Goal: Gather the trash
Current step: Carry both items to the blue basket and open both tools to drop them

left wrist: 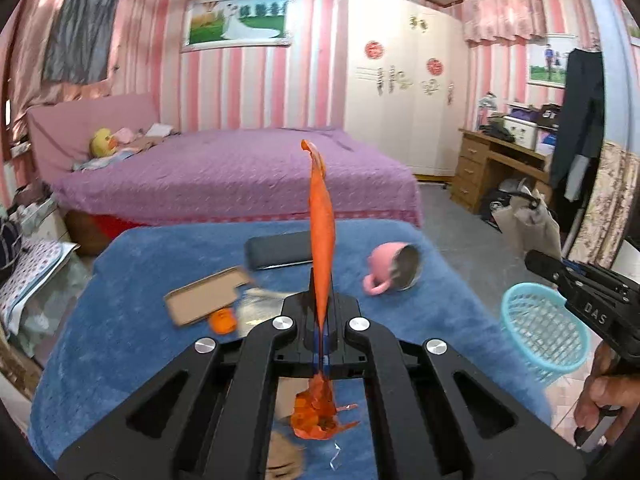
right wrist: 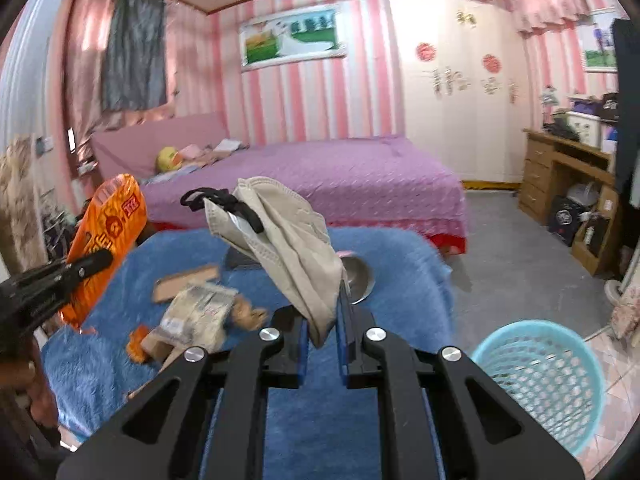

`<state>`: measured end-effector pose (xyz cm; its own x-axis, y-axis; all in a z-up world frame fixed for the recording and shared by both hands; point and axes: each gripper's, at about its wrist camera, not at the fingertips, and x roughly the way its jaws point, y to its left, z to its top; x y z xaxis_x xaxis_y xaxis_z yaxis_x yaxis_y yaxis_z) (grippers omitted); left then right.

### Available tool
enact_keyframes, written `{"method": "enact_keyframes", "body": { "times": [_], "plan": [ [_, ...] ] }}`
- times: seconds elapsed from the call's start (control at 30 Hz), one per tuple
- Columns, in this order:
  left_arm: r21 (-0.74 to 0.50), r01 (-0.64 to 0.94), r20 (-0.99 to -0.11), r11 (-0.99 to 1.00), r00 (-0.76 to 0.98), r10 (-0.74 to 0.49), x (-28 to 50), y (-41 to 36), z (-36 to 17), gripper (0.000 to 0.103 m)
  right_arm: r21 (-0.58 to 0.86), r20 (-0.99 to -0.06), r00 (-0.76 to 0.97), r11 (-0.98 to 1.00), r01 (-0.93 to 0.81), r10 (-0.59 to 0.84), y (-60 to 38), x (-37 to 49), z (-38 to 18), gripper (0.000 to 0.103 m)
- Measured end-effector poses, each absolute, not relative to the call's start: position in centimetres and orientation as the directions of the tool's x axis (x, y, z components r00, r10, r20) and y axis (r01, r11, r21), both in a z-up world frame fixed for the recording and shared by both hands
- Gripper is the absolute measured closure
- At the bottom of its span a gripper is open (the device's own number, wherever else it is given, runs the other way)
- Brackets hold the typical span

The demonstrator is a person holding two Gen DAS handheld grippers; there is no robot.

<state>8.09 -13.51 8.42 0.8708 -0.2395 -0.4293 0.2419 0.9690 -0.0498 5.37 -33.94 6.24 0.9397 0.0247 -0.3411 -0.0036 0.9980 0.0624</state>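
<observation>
My left gripper (left wrist: 321, 312) is shut on an orange snack wrapper (left wrist: 321, 216), held edge-on and upright above the blue-covered table (left wrist: 132, 320); the wrapper also shows in the right wrist view (right wrist: 106, 240). My right gripper (right wrist: 323, 328) is shut on a beige face mask (right wrist: 288, 248) with black ear loops, lifted above the table. A light blue mesh trash basket (right wrist: 548, 384) stands on the floor right of the table, also in the left wrist view (left wrist: 544, 332). Cardboard (left wrist: 204, 296), a crumpled packet (right wrist: 200, 312) and orange scraps (left wrist: 223, 320) lie on the table.
A pink mug (left wrist: 390, 266) lies on its side on the table, near a dark flat case (left wrist: 280, 250). A purple bed (left wrist: 240, 176) stands behind, a wooden desk (right wrist: 568, 176) and white wardrobe (right wrist: 452, 92) at the right.
</observation>
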Motion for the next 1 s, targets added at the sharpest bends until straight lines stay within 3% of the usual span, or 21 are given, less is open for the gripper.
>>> {"method": "enact_keyframes", "body": {
  "times": [0.23,0.43,0.67,0.7,0.73,0.77,0.8,0.93,0.97,1.0],
  "plan": [
    [-0.046,0.364,-0.446,0.93,0.826,-0.345,8.1,-21.8,7.2,0.103,0.062,-0.314,0.943,0.988,0.138,-0.112,-41.1,2.7,5.6,0.091],
    [-0.084,0.493,-0.472,0.866,0.746,-0.47,8.8,-30.3,5.3,0.103,0.094,-0.369,0.887,0.938,0.334,-0.279,-49.9,1.0,3.5,0.091],
    [-0.146,0.621,-0.503,0.77,0.623,-0.598,9.0,-38.6,3.2,0.103,0.149,-0.44,0.844,0.902,0.405,-0.307,-54.4,1.7,1.6,0.086],
    [-0.157,0.645,-0.509,0.748,0.596,-0.621,9.0,-39.7,2.8,0.103,0.151,-0.447,0.839,0.898,0.413,-0.311,-54.6,2.0,1.3,0.08],
    [-0.17,0.659,-0.515,0.732,0.574,-0.636,9.0,-40.6,2.4,0.103,0.161,-0.443,0.833,0.885,0.437,-0.33,-55.2,1.9,1.1,0.062],
    [-0.174,0.669,-0.522,0.723,0.56,-0.643,9.0,-41.6,2.2,0.103,0.171,-0.442,0.831,0.877,0.448,-0.338,-55.6,1.8,0.9,0.037],
    [-0.193,0.692,-0.532,0.696,0.522,-0.667,9.1,-42.4,1.7,0.103,0.195,-0.434,0.834,0.868,0.457,-0.341,-56.1,1.4,0.8,0.03],
    [-0.212,0.697,-0.547,0.685,0.496,-0.675,9.4,-44.0,0.5,0.094,0.242,-0.401,0.835,0.836,0.493,-0.377,-57.6,0.4,1.2,0.029],
    [-0.217,0.7,-0.549,0.681,0.489,-0.678,9.4,-44.2,0.2,0.086,0.246,-0.392,0.833,0.828,0.504,-0.391,-57.6,0.0,1.2,0.029],
    [-0.216,0.705,-0.553,0.675,0.481,-0.68,9.4,-44.6,-0.1,0.062,0.251,-0.384,0.831,0.821,0.514,-0.403,-57.7,-0.4,1.3,0.029]
  ]
}}
